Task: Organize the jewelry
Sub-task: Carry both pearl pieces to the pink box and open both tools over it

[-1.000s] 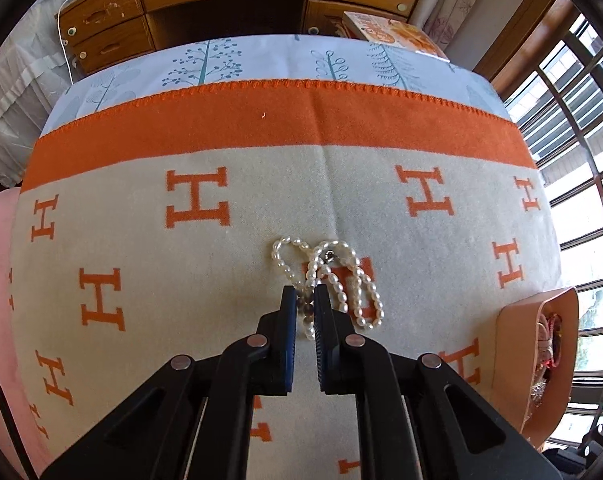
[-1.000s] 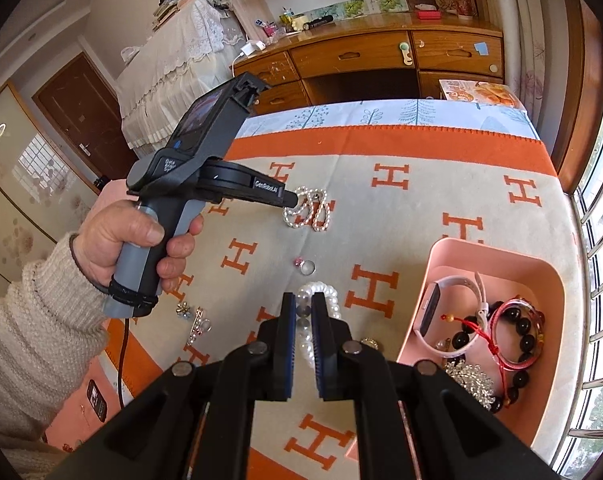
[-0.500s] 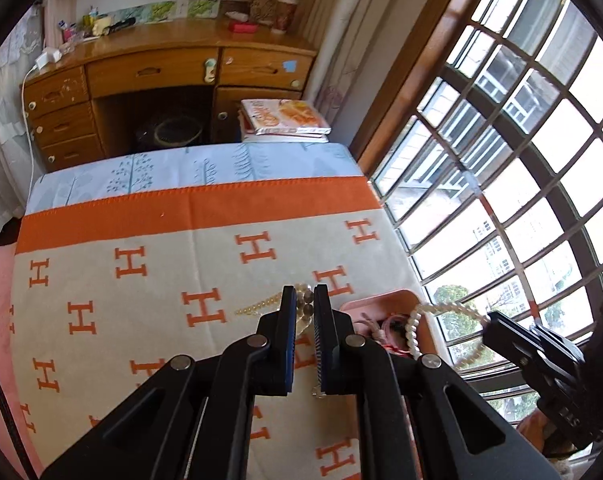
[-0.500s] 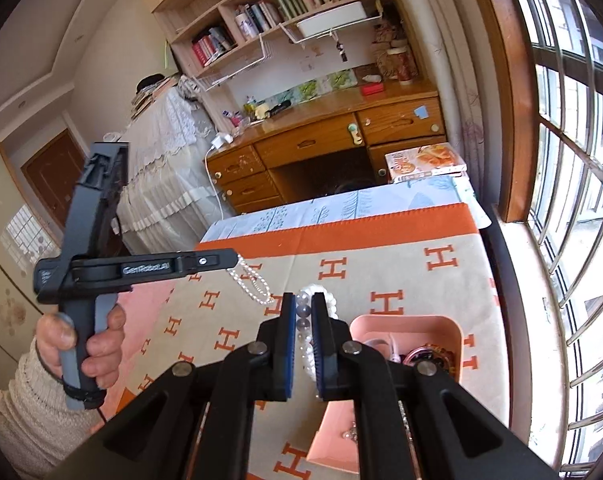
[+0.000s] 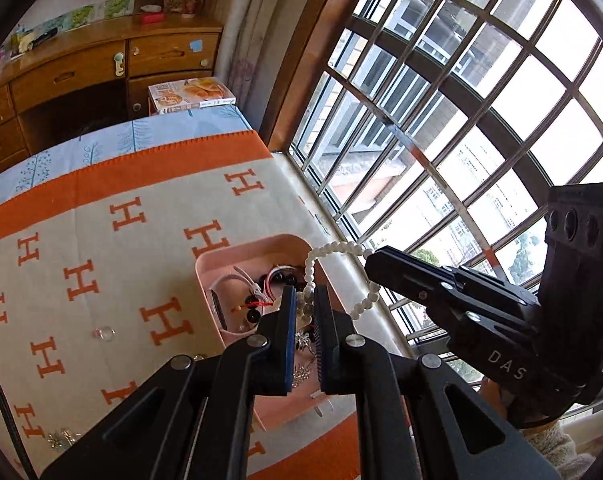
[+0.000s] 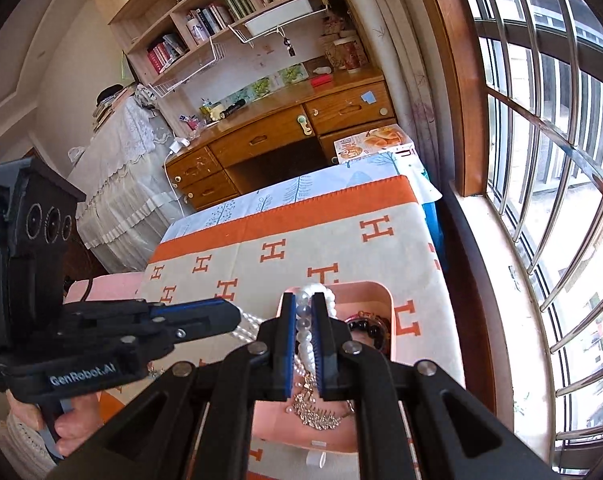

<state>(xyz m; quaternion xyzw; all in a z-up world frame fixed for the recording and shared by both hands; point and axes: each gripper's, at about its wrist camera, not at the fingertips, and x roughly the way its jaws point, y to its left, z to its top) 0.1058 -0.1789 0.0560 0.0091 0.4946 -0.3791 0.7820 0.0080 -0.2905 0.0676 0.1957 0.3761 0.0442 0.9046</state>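
Both grippers hang over the pink tray (image 5: 209,258) near the window. My left gripper (image 5: 304,291) is shut on a pearl necklace (image 5: 301,306), whose strands droop from its tip (image 6: 250,326) in the right wrist view. My right gripper (image 6: 302,299) is shut on a white bead bracelet (image 6: 306,342); its loop (image 5: 321,249) dangles from the right gripper (image 5: 372,257) above the tray's far corner. The left gripper (image 6: 237,315) is close beside it, on its left. The tray (image 6: 388,294) holds black bead bracelets, a white band and a sparkly piece.
The orange and cream H-pattern blanket (image 5: 101,264) covers the surface. A small ring (image 5: 103,333) and a sparkly brooch (image 5: 61,438) lie on it left of the tray. A barred window (image 5: 461,120) runs close along the right; a wooden desk (image 6: 285,128) stands beyond.
Both grippers rose off the blanket with their pearl pieces and swung right, ending over the pink tray. The views turned toward the window.
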